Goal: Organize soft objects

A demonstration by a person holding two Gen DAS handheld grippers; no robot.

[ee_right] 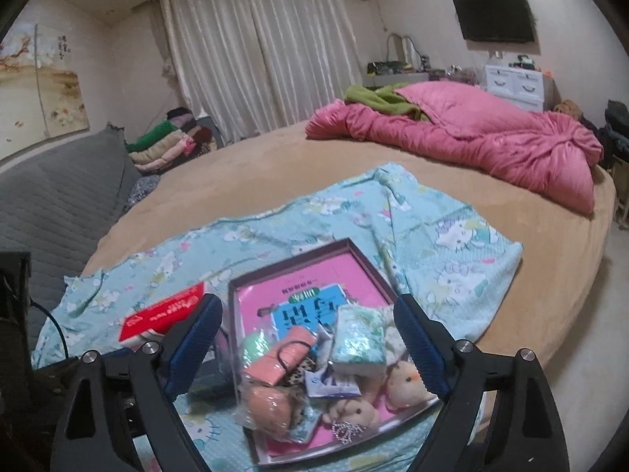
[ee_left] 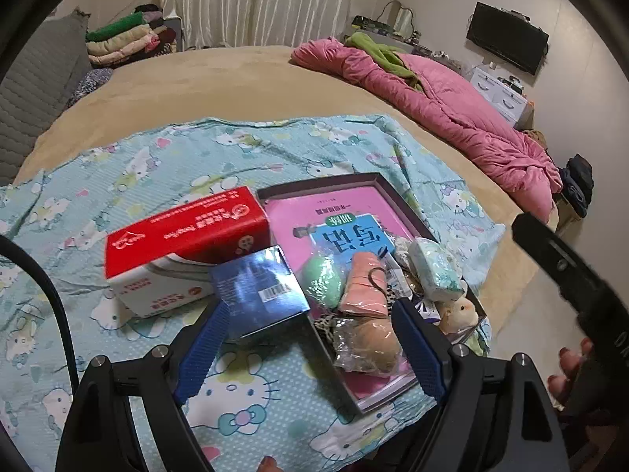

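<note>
Soft things gathered in the tray (ee_right: 251, 393); both your grippers hang empty above it.

Your left gripper (ee_left: 310, 338) and right gripper (ee_right: 310, 346) stand wide apart, holding nothing. The plush chick (ee_right: 407, 383), tissue pack (ee_right: 355, 344), green sponge (ee_left: 320, 281) and wrapped bun (ee_right: 269, 403) crowd the tray's near corner; its far half is bare. The red box (ee_left: 184, 236) and blue box (ee_left: 259, 283) sit outside at its left edge. The blanket (ee_left: 118, 165) beyond lies open.

Right gripper (ee_right: 308, 338) jaws spread wide, nothing between the pads; below, shallow tray (ee_right: 293, 253) holding soft toys on cartoon-print cloth (ee_right: 452, 228).
</note>
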